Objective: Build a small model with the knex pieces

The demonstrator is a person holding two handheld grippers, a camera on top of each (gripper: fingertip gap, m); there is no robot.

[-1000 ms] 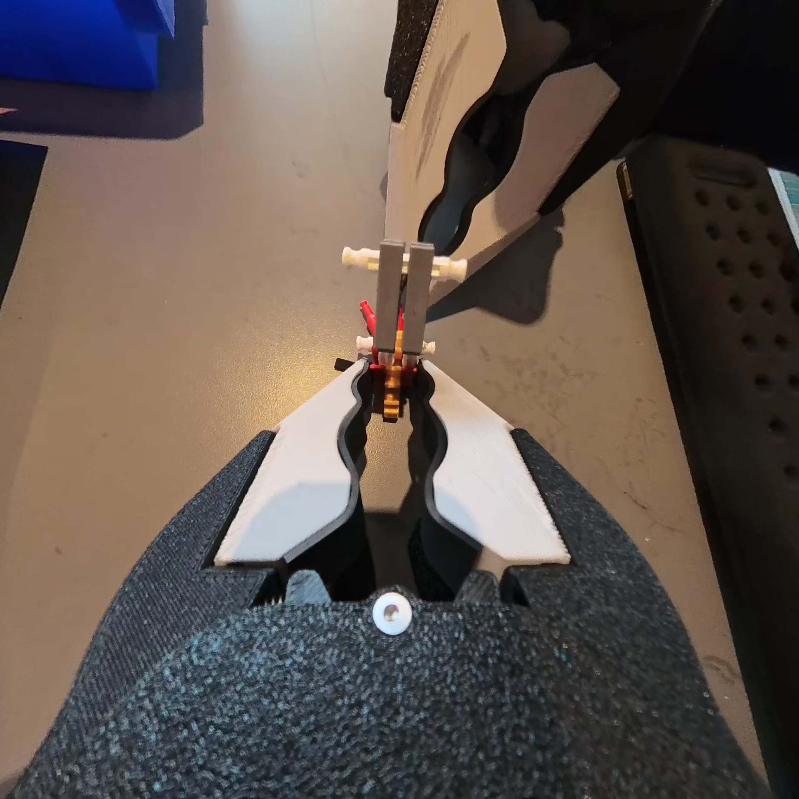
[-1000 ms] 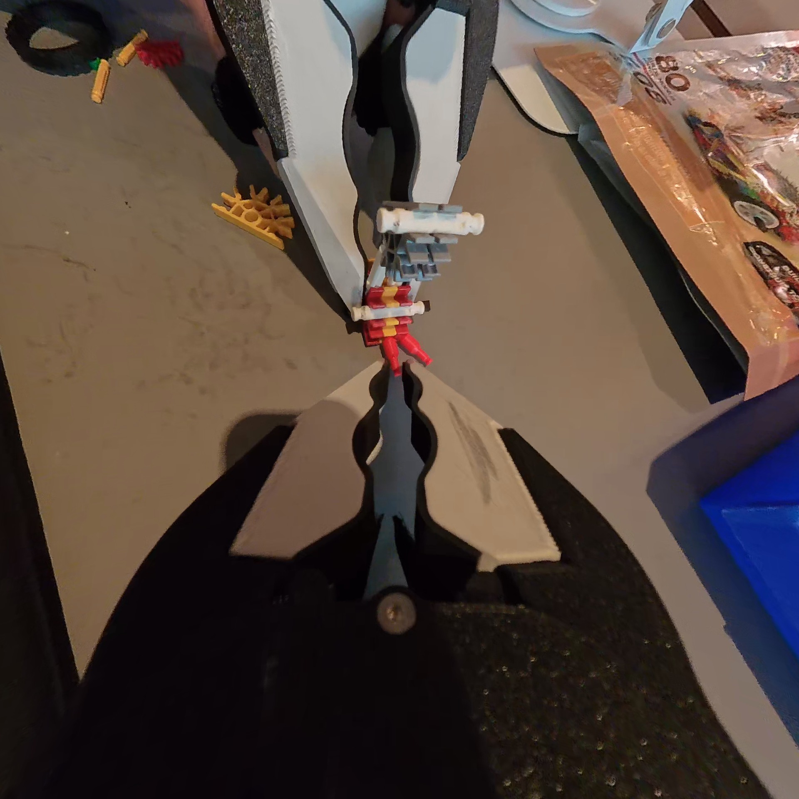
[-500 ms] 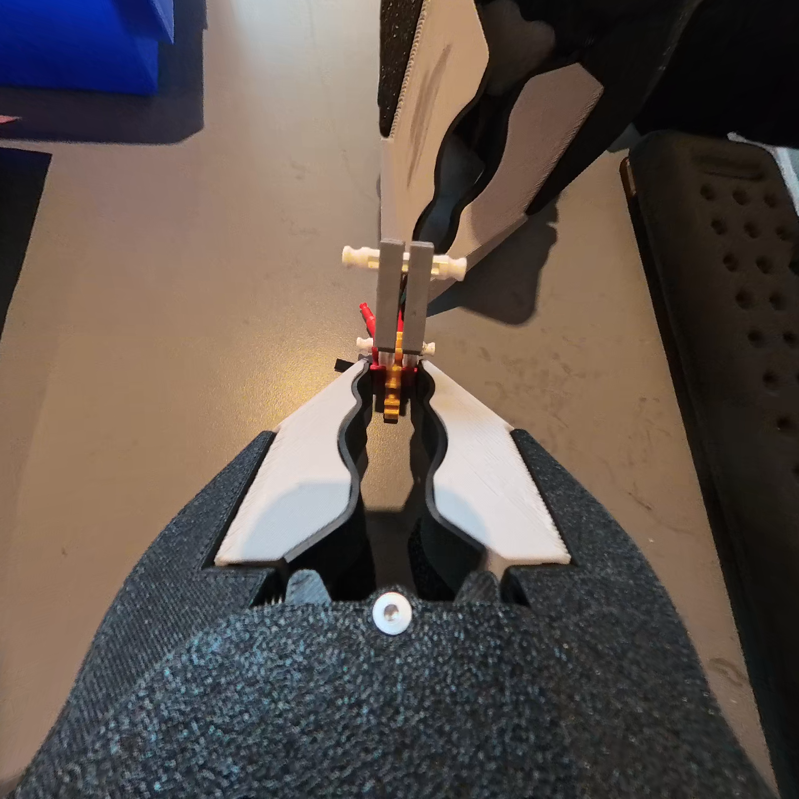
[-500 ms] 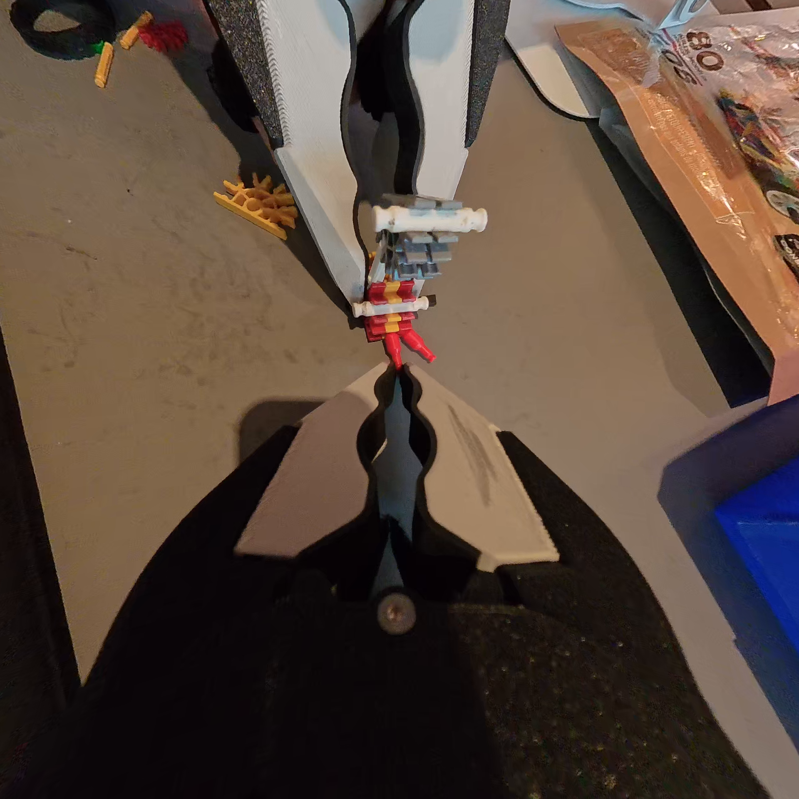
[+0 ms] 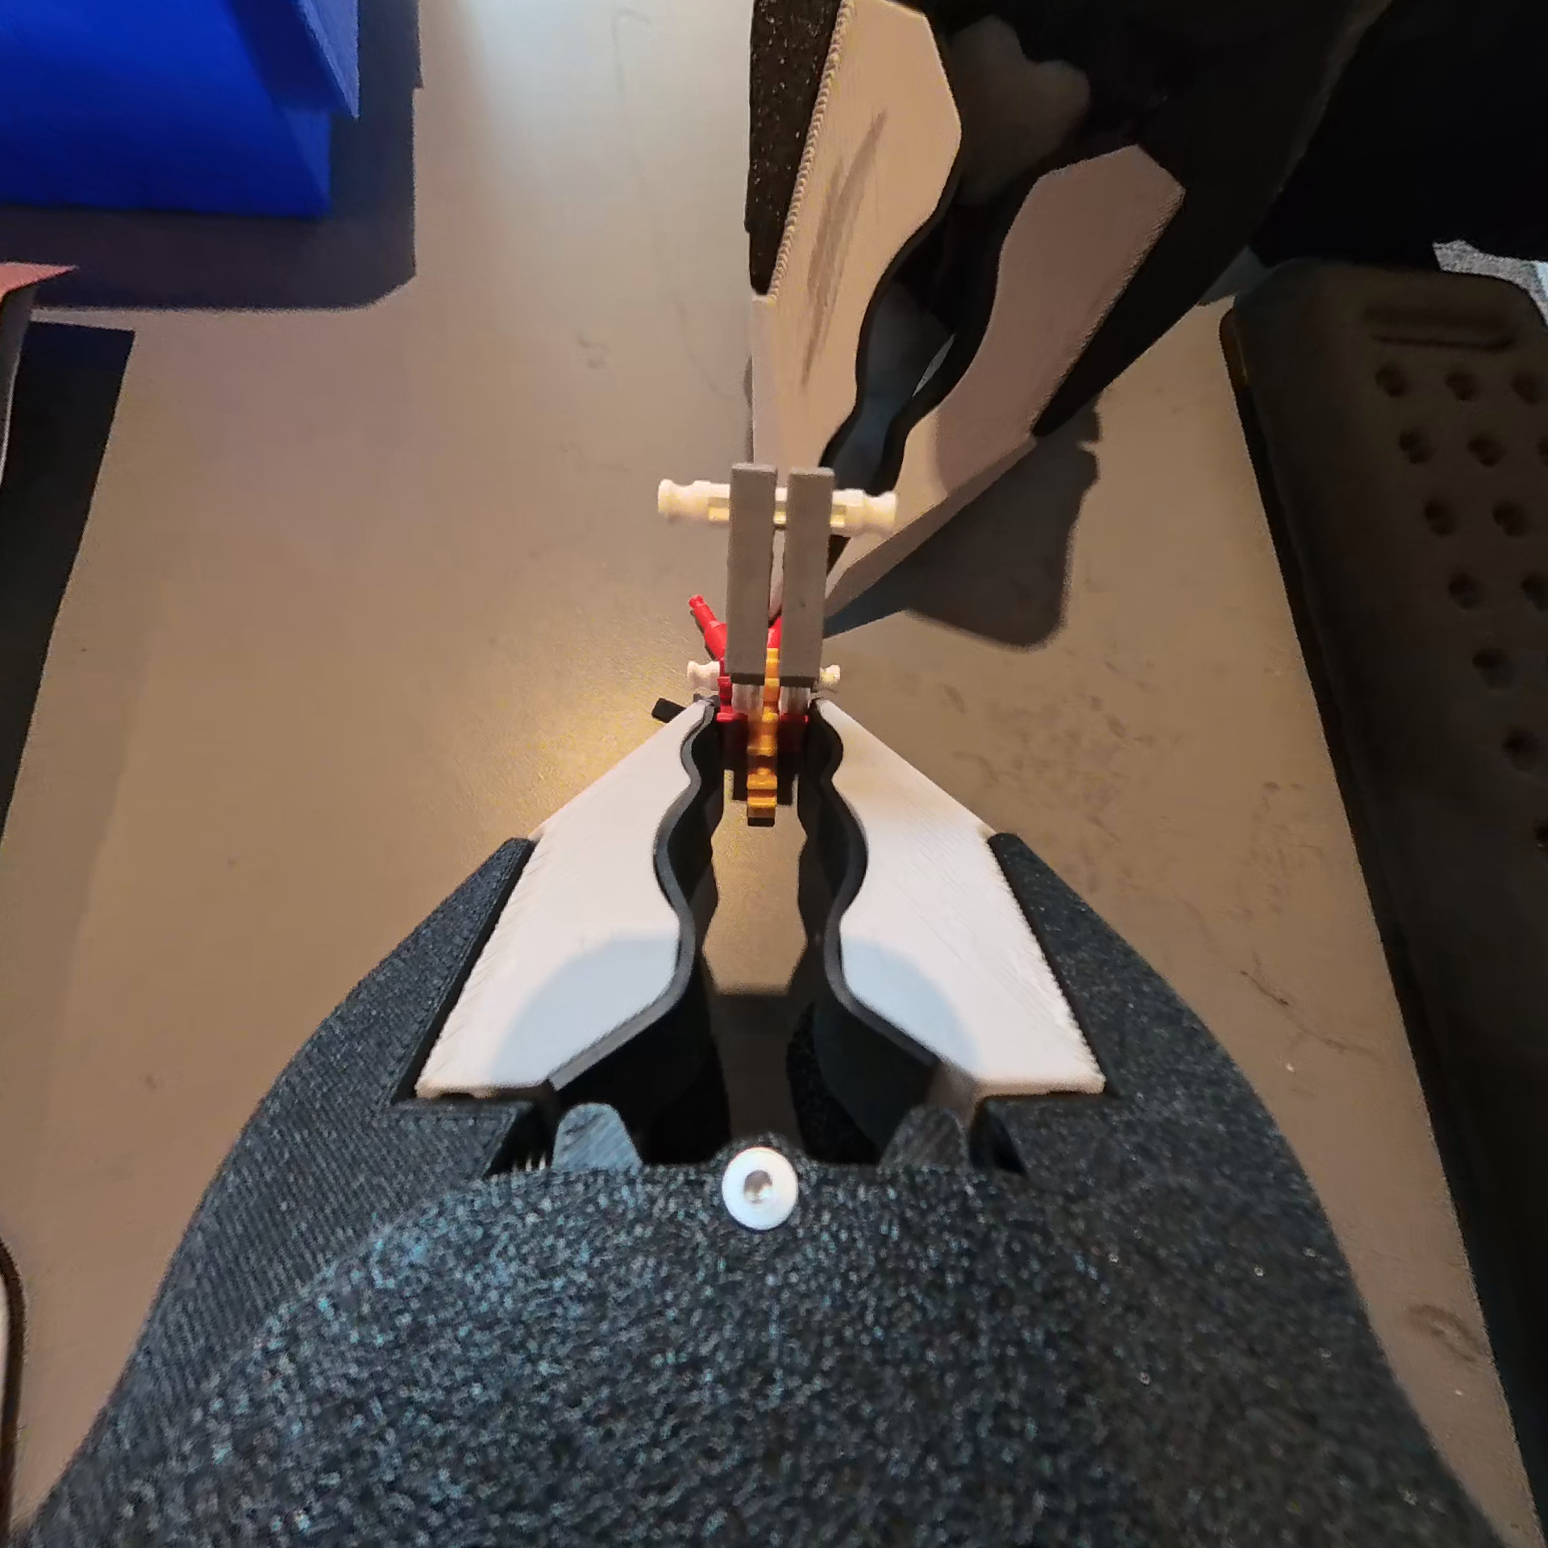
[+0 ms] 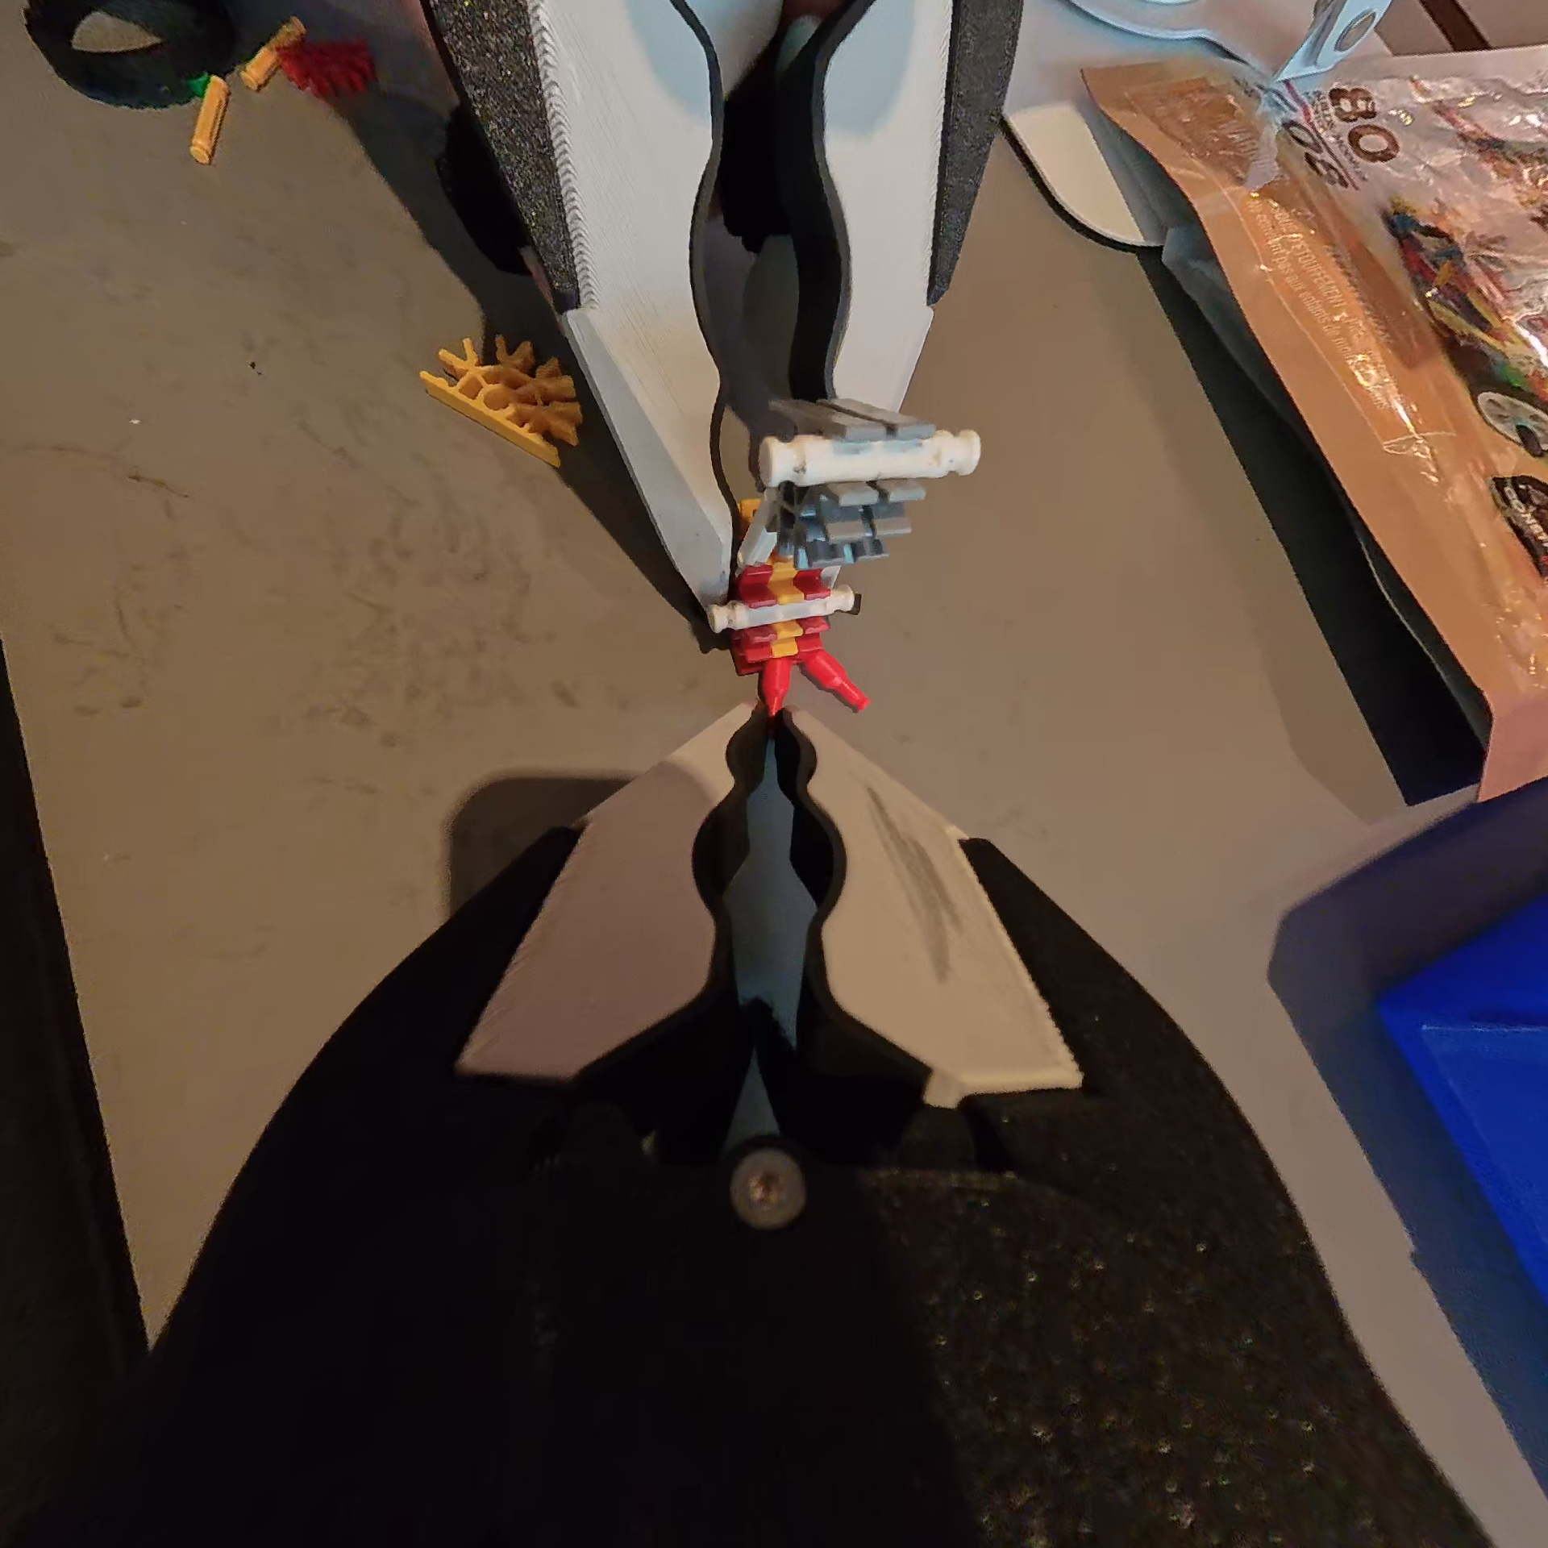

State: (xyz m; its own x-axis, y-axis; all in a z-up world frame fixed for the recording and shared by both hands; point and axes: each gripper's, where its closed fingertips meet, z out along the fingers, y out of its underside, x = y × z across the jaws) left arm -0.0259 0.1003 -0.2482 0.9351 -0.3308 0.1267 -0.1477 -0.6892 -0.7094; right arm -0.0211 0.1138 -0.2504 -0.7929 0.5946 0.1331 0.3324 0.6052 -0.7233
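Fingers (image 5: 670, 838) of the left gripper (image 5: 761, 720) are pinched on the red-and-yellow end of the toy assembly (image 5: 775, 578), held above the surface (image 5: 419, 544). Its red rod tip (image 6: 772, 691) is nipped by the right gripper (image 6: 772, 720). Barely anything is changed from a second ago; both grips are kept.

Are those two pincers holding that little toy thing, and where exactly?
Yes. The left gripper clamps the toy assembly at its red-and-yellow connector end. The right gripper pinches the tip of one red rod sticking out.
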